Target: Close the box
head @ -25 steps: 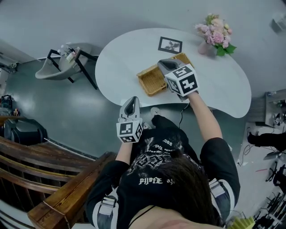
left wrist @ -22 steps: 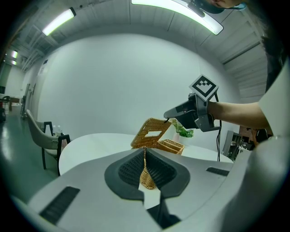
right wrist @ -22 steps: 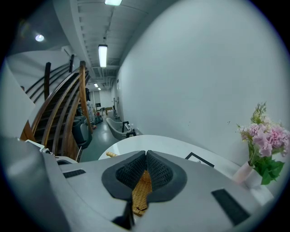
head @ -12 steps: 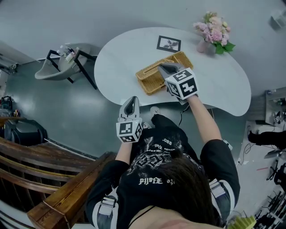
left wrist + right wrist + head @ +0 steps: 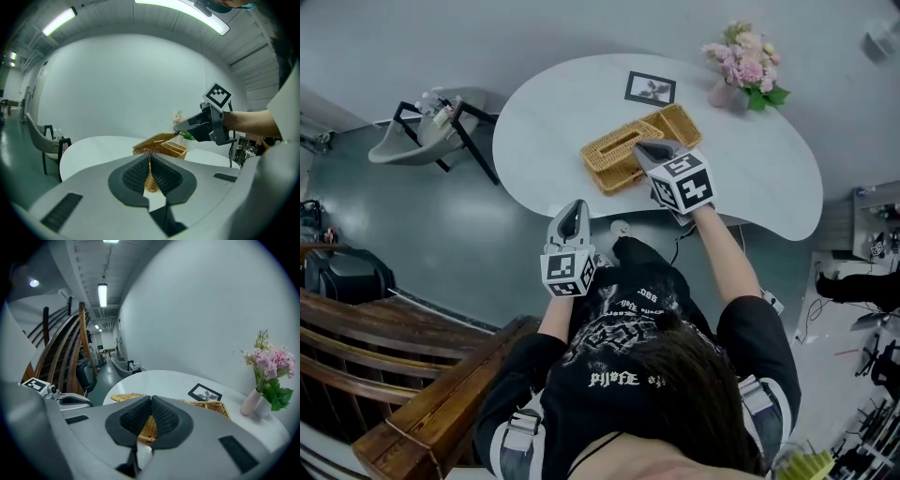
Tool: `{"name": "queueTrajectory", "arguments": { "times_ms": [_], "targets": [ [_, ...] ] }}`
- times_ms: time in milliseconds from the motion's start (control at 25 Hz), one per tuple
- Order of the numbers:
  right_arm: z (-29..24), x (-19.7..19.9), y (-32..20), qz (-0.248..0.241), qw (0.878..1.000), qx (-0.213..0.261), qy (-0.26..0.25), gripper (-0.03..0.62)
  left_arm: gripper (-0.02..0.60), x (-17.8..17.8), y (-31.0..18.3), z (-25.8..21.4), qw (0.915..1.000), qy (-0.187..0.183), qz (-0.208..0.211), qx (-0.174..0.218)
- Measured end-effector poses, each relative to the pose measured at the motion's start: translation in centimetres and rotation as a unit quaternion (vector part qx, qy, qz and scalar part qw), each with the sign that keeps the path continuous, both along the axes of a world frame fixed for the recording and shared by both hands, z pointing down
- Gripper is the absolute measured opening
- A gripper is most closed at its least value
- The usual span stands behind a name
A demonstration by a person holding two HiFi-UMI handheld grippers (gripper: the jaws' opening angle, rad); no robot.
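A wicker box (image 5: pixel 677 123) lies on the white table (image 5: pixel 750 183), and its wicker lid (image 5: pixel 611 150) stands tilted up from it on the left. My right gripper (image 5: pixel 640 147) is shut on the lid's raised edge. In the left gripper view the lid (image 5: pixel 154 139) slopes up to the right gripper's tip (image 5: pixel 177 128) above the box (image 5: pixel 176 149). The right gripper view shows wicker (image 5: pixel 148 426) just behind the closed right gripper (image 5: pixel 151 398). My left gripper (image 5: pixel 575 207) hangs shut and holds nothing, off the table's near edge; its jaws meet in its own view (image 5: pixel 150 156).
A framed picture (image 5: pixel 651 88) and a vase of pink flowers (image 5: pixel 739 62) stand at the table's far side. A grey chair (image 5: pixel 431 131) is on the floor to the left. A wooden stair rail (image 5: pixel 431 412) runs at lower left.
The right gripper has drawn back toward me and left with the lid's edge. The lid has swung up from lying flat. The left gripper has barely moved.
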State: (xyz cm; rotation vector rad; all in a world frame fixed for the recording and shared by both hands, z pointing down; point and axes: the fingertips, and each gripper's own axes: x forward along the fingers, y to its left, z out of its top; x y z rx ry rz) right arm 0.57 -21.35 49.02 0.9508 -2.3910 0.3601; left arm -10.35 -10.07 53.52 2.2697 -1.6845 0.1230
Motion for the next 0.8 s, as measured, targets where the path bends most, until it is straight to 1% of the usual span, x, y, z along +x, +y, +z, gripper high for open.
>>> {"name": "queueTrajectory", "arguments": {
  "times_ms": [360,800],
  "targets": [
    [1.8,0.4,1.5,0.008,1.0,-0.014,0.0,0.038,0.029,0.4,0.6,0.3,1.0,0.001,0.001,0.0],
    [4.1,1.2,2.7,0.031,0.999,-0.024,-0.001,0.038,0.029,0.2,1.0,0.4,1.0,-0.001,0.0,-0.002]
  ]
}}
